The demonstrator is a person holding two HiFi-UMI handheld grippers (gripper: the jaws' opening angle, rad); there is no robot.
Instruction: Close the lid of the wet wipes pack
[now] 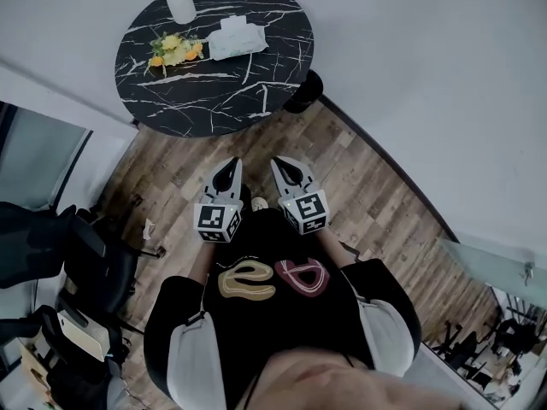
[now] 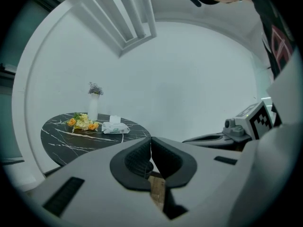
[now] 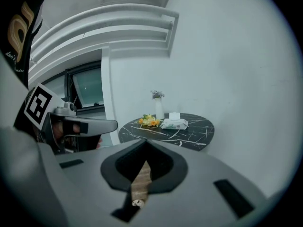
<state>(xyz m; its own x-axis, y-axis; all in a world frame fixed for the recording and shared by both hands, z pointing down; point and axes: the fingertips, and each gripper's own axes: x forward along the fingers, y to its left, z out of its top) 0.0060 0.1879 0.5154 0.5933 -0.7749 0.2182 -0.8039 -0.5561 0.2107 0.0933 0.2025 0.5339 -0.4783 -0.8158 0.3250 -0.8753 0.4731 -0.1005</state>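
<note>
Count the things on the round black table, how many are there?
3: a white vase at the far edge, yellow and orange flowers in front of it, the wet wipes pack to their right. Nothing seems hidden.

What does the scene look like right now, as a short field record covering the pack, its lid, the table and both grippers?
pack: wet wipes pack lying on the round black table
lid: white flap stands up, looks open
beside pack: flowers, white vase
left gripper: jaws together, empty, well short of the table
right gripper: jaws together, empty, well short of the table
under grippers: wood floor
</note>
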